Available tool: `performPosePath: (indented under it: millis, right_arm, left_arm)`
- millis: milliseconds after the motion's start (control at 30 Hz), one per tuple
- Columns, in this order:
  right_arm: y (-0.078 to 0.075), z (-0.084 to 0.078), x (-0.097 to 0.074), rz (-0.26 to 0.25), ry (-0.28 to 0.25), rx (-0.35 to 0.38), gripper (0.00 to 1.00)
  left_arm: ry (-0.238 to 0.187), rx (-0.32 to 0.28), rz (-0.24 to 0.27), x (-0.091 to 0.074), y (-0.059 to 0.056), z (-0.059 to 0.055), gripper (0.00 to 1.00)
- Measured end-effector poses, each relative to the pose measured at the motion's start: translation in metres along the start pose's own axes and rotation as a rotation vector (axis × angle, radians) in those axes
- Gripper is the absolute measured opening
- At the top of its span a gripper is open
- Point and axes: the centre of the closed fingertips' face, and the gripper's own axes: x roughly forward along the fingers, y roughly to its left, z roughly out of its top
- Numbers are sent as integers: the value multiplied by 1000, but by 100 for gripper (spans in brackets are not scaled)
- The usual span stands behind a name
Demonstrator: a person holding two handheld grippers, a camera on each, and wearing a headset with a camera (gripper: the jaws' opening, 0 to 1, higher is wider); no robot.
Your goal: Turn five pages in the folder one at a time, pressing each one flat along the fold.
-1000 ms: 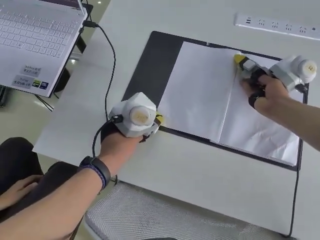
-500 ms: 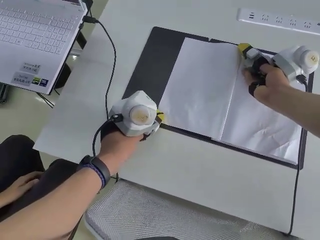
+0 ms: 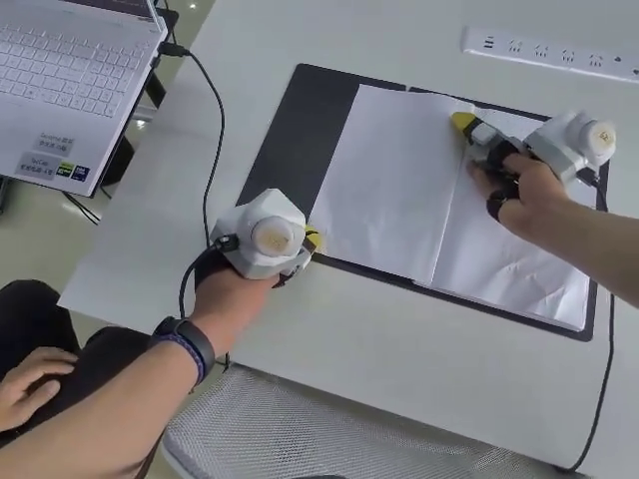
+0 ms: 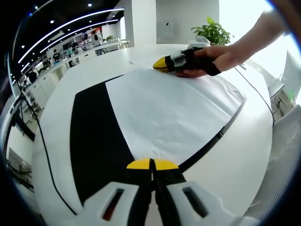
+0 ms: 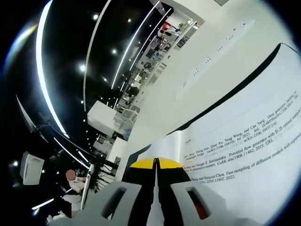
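Folder (image 3: 295,130) on table (image 3: 399,349), laptop (image 3: 70,70) left, power strip (image 3: 549,53) behind (far edge)

In the right gripper view the printed page (image 5: 244,155) carried reference lines, partly legible: "Yang Wang, and Can Yang", "arXiv:2106.10410", "Jul 2021", "Potential flow generator with", "abs/1908.11462, 2019", "Fast sampling of diffusion models with" and "2204.13902, 2022". The stickers (image 3: 52,155) on the laptop (image 3: 70,60) at the far left were too small to read.

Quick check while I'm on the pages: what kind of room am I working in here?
Most likely an open-plan office. A white open laptop stands beside the white table, a long white power strip lies on it, and ceiling light strips run over rows of desks.
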Motion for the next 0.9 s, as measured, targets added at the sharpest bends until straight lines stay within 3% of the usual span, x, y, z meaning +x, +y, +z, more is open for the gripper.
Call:
performPosePath:
  millis: [333,600,833,900]
  right_arm:
    - [6,-17,-14,20,47,-7,0]
    - [13,-27,-29,34,53,-9,0]
    - [40,-47,-53,49,65,-22,0]
    - [41,-51,-57,52,71,-21,0]
  left_arm:
    - [-8,-7,-3,-2,-2,1,0]
    - [-8,-10,-4,-1,-1,0,0]
    - [-8,-13,-5,-4,-3,0,0]
    - [-10,-20,-6,-6,-4,1,0]
